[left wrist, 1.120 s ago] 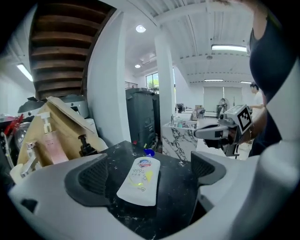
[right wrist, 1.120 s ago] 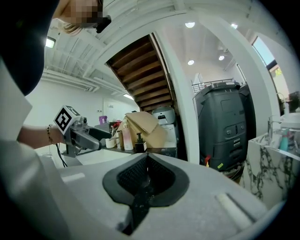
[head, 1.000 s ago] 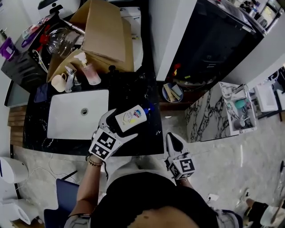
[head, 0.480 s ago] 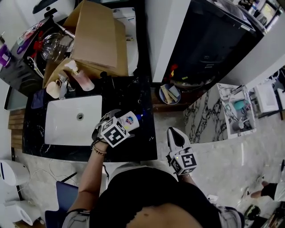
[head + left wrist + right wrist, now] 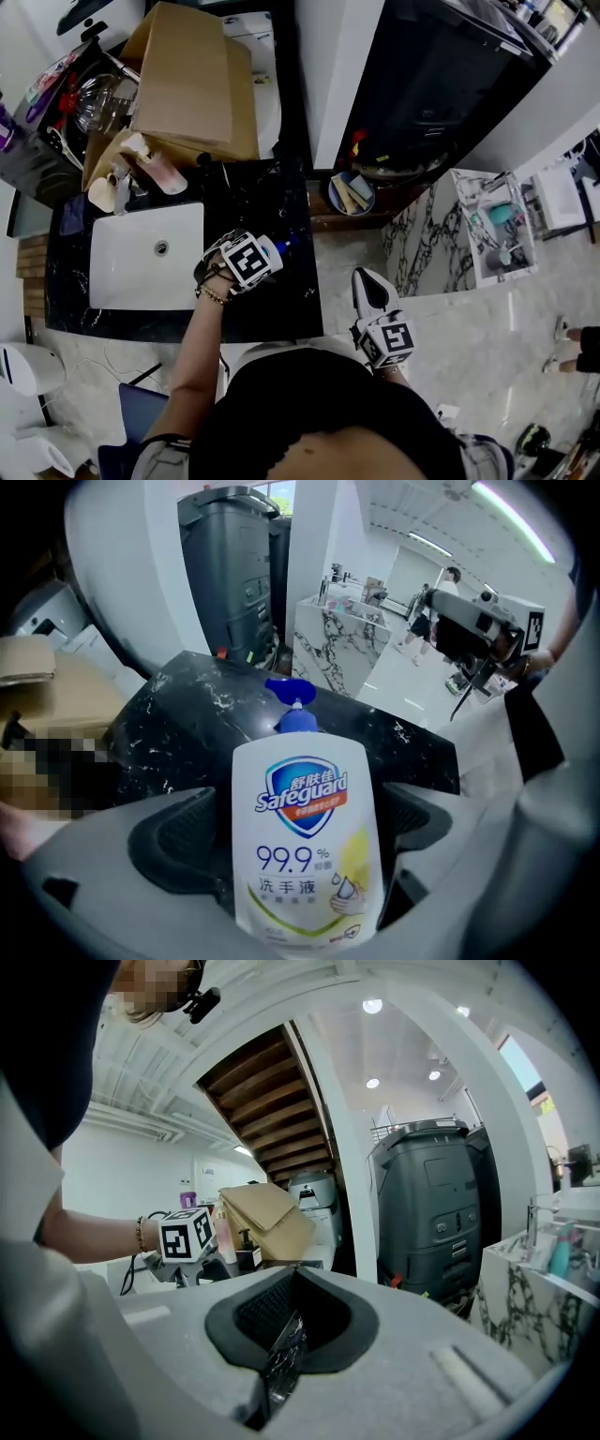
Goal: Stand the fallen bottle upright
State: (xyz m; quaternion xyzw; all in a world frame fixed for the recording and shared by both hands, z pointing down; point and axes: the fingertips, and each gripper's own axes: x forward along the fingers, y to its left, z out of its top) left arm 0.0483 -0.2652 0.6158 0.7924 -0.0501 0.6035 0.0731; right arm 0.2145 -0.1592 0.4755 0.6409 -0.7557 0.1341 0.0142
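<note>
Pinching the soap bottle (image 5: 302, 874) across its body, my left gripper (image 5: 305, 827) has its jaws spread only to the bottle's width. The pump points away from me over the black counter (image 5: 281, 300), beside the sink (image 5: 141, 272). I judge it gripped but not yet standing; tipping up and setting down are left. My right gripper (image 5: 281, 1335) hangs off the counter, pressed together, empty.

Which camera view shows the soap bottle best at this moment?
The left gripper view: the bottle fills the centre, label and blue pump plain, clamped between the jaws. The head view shows only a small part beside the marker cube. In the right gripper view I cannot make it out.
</note>
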